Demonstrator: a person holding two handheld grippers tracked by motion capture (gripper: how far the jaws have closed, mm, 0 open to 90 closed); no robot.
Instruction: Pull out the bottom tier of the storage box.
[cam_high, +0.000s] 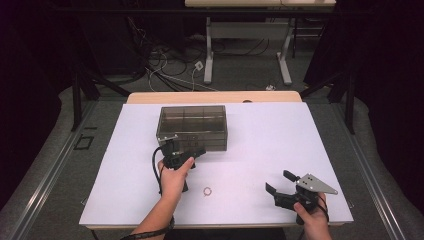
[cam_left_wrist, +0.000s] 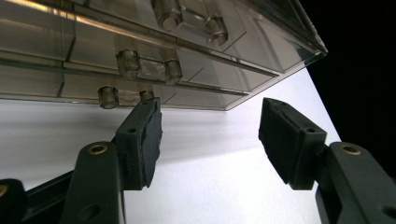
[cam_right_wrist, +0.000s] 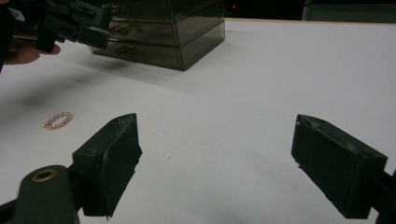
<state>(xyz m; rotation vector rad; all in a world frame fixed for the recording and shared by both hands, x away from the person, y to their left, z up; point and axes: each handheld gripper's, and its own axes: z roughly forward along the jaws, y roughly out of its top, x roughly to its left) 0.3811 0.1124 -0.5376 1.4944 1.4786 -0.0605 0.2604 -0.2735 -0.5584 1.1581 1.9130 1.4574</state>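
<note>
A smoky clear drawer box (cam_high: 192, 125) stands at the back middle of the white table (cam_high: 260, 145). My left gripper (cam_high: 196, 151) is open just in front of the box's front face. In the left gripper view the drawer box (cam_left_wrist: 154, 51) looms close, its small drawer knobs (cam_left_wrist: 108, 96) just beyond the tip of one jaw, nothing between the jaws. A small pink bead bracelet (cam_high: 207, 190) lies on the table in front of the left hand. My right gripper (cam_high: 279, 182) is open near the front right edge; its view shows the bracelet (cam_right_wrist: 57, 120) and the box (cam_right_wrist: 161, 32) farther off.
The white sheet covers a wooden table (cam_high: 215, 96). Beyond it stand a second table's legs (cam_high: 208, 55) and loose cables (cam_high: 165, 65) on the floor. Dark curtains and black stand legs (cam_high: 80, 95) flank both sides.
</note>
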